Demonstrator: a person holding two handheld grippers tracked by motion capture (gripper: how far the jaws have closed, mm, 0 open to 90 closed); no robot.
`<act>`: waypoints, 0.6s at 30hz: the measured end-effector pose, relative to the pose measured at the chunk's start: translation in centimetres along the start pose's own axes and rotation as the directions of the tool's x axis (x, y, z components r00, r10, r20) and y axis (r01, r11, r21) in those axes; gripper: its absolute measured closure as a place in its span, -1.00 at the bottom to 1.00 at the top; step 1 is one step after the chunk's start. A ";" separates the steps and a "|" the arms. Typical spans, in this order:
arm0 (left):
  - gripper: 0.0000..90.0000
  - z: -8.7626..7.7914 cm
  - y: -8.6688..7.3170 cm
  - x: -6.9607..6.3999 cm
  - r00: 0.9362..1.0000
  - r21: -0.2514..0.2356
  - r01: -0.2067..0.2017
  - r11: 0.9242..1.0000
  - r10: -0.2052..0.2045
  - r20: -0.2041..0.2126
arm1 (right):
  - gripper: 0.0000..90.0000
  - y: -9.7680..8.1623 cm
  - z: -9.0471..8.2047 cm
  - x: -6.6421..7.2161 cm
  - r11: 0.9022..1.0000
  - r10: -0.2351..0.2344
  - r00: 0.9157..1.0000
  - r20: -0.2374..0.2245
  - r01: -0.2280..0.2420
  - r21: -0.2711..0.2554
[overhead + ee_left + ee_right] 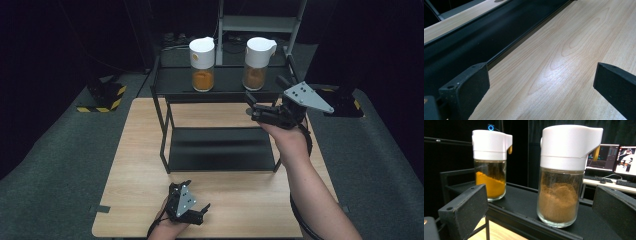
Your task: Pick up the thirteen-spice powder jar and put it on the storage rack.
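**On the rack's top shelf: brown jar, dead ahead of the right fingers**

On the top shelf (pixel 175 82) of the black rack, at its right end: brown jar (pixel 258 62), upright, long axis vertical, white spouted lid, brown powder filling roughly the lower half. To its left on the same shelf, well apart: orange jar (pixel 202 64), same make, orange powder.

In front of the shelf's right end, raised off the surface (pixel 140 150): right gripper (pixel 252 111), fingers (pixel 464 212) spread wide and holding nothing. In the right gripper view, brown jar (pixel 564 177) between the two fingers but beyond their tips, not touching; orange jar (pixel 490 165) off behind the left finger. Approach line level with the glass body, below the lid.

At the near edge of the surface, low: left gripper (pixel 197 212), fingers (pixel 466 87) likewise wide, empty, over bare wood beside the rack's lower shelf (pixel 461 47).

Nearer hand for the brown jar: right, by far. Likely next move: straight forward until the fingers flank the glass, then closing across its width.
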State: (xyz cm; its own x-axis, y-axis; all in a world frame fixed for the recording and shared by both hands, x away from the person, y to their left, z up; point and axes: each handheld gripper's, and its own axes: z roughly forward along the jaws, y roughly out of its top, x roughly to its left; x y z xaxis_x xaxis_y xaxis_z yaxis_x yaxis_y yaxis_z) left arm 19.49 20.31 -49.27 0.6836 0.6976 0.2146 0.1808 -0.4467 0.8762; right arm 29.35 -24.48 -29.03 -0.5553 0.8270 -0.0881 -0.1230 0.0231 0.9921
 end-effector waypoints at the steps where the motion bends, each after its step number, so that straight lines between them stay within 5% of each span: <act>1: -0.98 0.0 0.0 0.0 1.000 -0.001 -0.001 1.000 0.001 -0.001 | -1.00 0.0 -0.2 0.1 1.000 -0.005 1.000 0.000 0.005 0.000; 18: -0.98 0.0 0.0 -0.1 1.000 0.001 -0.014 1.000 0.014 -0.002 | -1.00 -2.1 -2.9 0.4 0.999 -0.029 1.000 -0.013 0.029 0.029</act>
State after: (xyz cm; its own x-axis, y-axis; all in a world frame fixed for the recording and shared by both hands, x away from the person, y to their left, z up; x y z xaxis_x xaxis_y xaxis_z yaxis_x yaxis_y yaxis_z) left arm 19.41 20.20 -49.27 0.6845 0.6925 0.2280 0.1721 -0.4574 0.8724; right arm 26.95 -25.82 -31.44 -0.5621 0.8187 -0.1175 -0.1153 0.0631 0.9913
